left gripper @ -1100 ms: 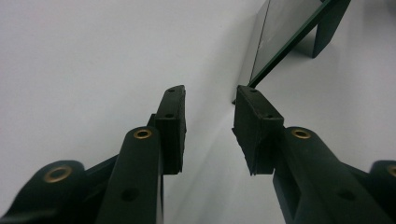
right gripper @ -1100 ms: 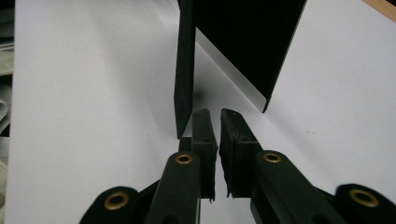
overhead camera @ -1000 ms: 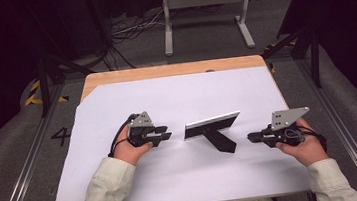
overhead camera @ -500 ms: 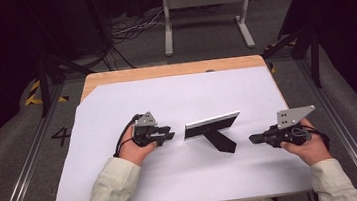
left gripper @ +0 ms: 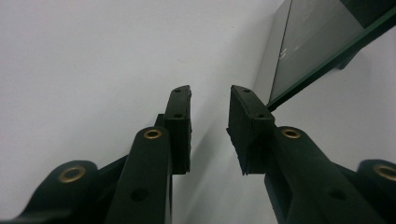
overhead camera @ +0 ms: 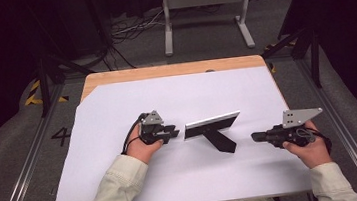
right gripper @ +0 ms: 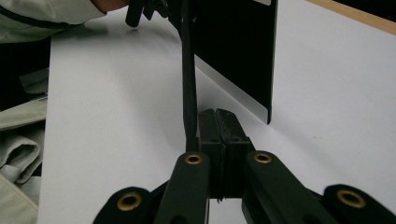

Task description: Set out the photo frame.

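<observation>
Work in hand, judged from the scene: taking hold of the photo frame (overhead camera: pixel 212 125). Barely begun.

Near the middle of the high view, a little right of centre: the photo frame, standing upright on the white sheet (overhead camera: pixel 117 107), propped by its black back leg (overhead camera: pixel 221 141) running toward the lower right. Not lifted, and not touched by either claw.

Just beside the left end of the frame: the left gripper (overhead camera: pixel 172 131), jaws about half apart and just now closing, with nothing between them. In the left gripper view, bare white sheet between the two pads (left gripper: pixel 181 107), and the frame's edge (left gripper: pixel 317 42) at the upper right, just past the right-hand jaw, not yet between the pads.

At the right of the high view, apart from the frame: the right gripper (overhead camera: pixel 255 136), jaws pressed fully together and empty, pointing toward the back leg. In the right gripper view, closed tips (right gripper: pixel 217 112) low in the centre, the leg (right gripper: pixel 188 70) rising just left of them, contact impossible to tell; the dark back of the frame (right gripper: pixel 233 46) at the upper centre.

Done so far: approach of the left claw, nearly complete. Left to do, probably: getting the frame's edge between the left pads and closing on it; opening the right claw for any grip of its own; then moving the frame itself.
</observation>
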